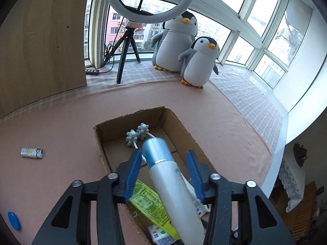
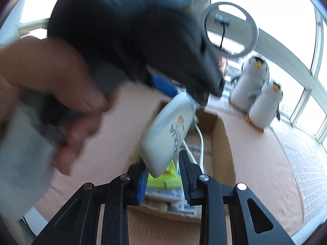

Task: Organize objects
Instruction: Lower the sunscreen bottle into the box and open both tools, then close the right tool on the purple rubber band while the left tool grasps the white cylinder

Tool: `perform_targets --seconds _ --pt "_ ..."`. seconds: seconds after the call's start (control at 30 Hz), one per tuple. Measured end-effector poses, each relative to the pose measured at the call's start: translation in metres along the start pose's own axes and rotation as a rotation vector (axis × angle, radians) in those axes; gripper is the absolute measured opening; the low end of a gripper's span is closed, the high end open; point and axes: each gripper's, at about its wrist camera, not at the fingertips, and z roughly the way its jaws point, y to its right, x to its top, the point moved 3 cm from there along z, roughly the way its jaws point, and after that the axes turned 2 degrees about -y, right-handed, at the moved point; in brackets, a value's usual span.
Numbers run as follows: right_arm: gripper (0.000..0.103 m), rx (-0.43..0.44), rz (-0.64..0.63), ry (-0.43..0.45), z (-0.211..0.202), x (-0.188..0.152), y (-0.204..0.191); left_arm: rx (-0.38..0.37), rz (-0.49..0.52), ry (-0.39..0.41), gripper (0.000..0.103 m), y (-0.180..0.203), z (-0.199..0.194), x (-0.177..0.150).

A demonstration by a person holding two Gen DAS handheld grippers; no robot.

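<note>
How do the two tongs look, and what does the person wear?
Both tongs, left and right, have black angular linkage arms with triangular cutouts and silver pivot bolts. Their fingers carry ribbed blue pads. In the right wrist view a hand shows beside grey cloth, perhaps a sleeve; it is too blurred to tell.

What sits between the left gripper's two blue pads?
The white bottle with a blue cap, over the cardboard box; jaws apart. Left wrist view shows it.

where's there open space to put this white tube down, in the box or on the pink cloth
In the cardboard box, the far end is barest: floor between the grey massage roller and the right wall. The near end is crowded with the yellow-green packet and other packets. The pink cloth is open between box and lighter.
</note>
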Motion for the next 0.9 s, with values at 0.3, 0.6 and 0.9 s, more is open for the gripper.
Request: perform_targets --seconds 0.3,0.6,0.9 --pt "0.030 -0.032 0.026 0.038 -0.010 0.011 0.003 0.097 -0.045 0.044 0.085 -0.053 -0.034 -0.022" --pt "0.039 0.099 -0.083 0.064 -0.008 0.034 -0.071 0.239 -0.241 0.113 0.085 -0.169 -0.115 -0.078" --pt "0.050 0.448 -0.118 -0.112 0.024 0.008 -0.184 0.447 -0.494 0.110 0.091 -0.300 -0.198 -0.204"
